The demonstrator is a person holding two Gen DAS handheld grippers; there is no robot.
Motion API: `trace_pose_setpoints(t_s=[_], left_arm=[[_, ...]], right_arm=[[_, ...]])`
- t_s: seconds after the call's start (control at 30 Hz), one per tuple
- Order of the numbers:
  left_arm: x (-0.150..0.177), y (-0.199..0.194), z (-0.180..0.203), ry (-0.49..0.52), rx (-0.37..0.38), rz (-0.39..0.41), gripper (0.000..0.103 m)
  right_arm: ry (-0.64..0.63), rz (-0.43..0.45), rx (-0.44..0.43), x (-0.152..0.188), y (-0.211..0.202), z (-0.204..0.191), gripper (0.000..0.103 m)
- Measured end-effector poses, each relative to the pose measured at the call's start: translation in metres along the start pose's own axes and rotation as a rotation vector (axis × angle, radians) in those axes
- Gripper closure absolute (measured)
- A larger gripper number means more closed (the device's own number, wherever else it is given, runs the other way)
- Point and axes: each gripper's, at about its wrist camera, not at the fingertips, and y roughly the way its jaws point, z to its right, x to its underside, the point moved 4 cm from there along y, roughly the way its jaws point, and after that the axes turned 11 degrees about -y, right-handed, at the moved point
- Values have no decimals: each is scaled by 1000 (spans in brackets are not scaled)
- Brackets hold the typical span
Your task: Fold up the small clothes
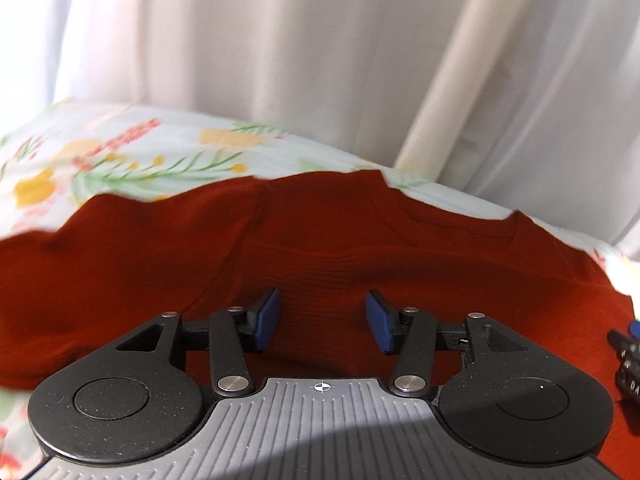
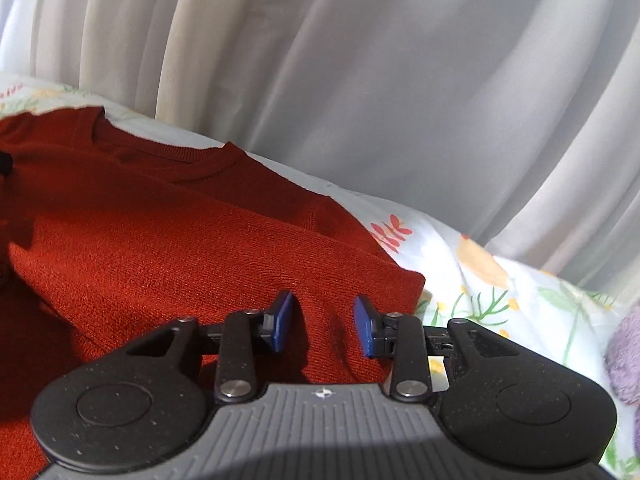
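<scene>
1. Both jaws parted, empty: left gripper (image 1: pixel 322 320) and right gripper (image 2: pixel 323 322) above a rust knit sweater (image 1: pixel 320 248).
2. Sweater lies flat on a floral bedsheet (image 1: pixel 132 152), ribbed collar toward pleated white curtains (image 2: pixel 360 80).

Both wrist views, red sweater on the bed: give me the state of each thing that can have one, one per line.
Red sweater: lying on the floral sheet, partly folded, neckline towards the curtain.
Left gripper: open over the sweater, nothing pinched.
Right gripper: open over the sweater's folded edge, nothing pinched.
Floral sheet: spread under the sweater, lightly rumpled.
Curtain: drawn, hanging in pleats.
Purple cloth: bunched at the right edge.
</scene>
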Motion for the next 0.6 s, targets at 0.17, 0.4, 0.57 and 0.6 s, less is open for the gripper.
trace_pose_setpoints(t_s=[0.17,0.4,0.57,0.6], left_arm=[[-11,-28,-69,-266,-23,15,31],[-42,-97,-222,-669,-121,177,21],[-37,-132,-334,-983,-280,290,29],[-35,-135,-351,-1023,-294,292,33]], right_arm=[[54,16,-63,-2,-20,-2,71],[118,22,-120,10,-32,-1,68],[419,32,-324,20,-55,16,56],[466,26,-366,22,-58,17,56]])
